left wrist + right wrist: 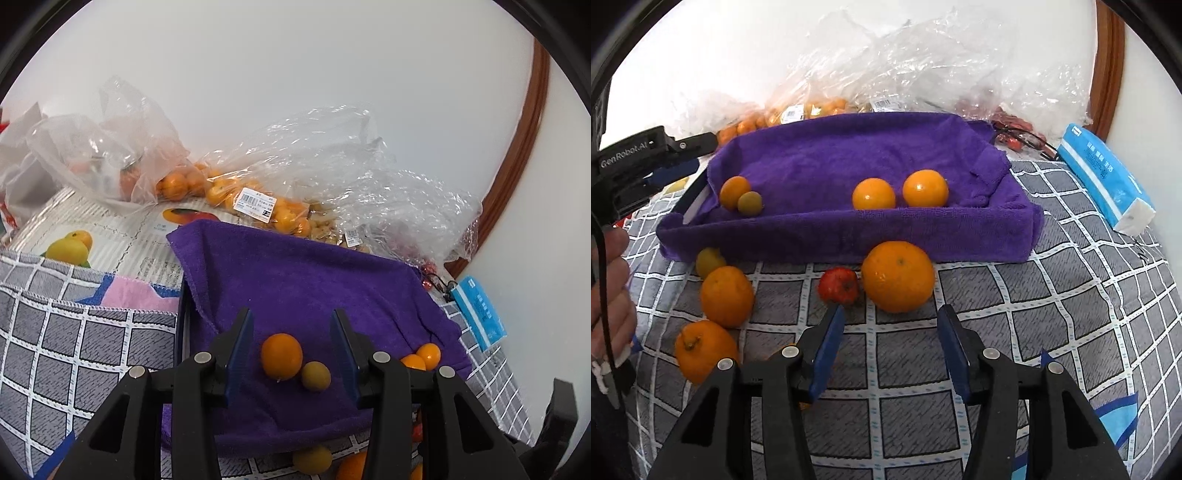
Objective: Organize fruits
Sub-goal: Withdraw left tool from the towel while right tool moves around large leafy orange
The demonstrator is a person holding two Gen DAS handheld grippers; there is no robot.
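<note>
Right tool (890, 325), spread and empty, hangs before the large orange (898, 276): centre it between the jaws, avoiding the red fruit (838, 285). Left tool (291, 332) hovers spread, empty, over the tray.

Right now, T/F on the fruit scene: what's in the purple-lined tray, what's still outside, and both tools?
1. Four fruits lie on the purple towel. True.
2. The big orange is in the tray. False: it sits on the checked cloth in front.
3. The right tool grips the small red fruit. False: open, nothing between its fingers.
4. The left tool is open above the towel. True.
</note>
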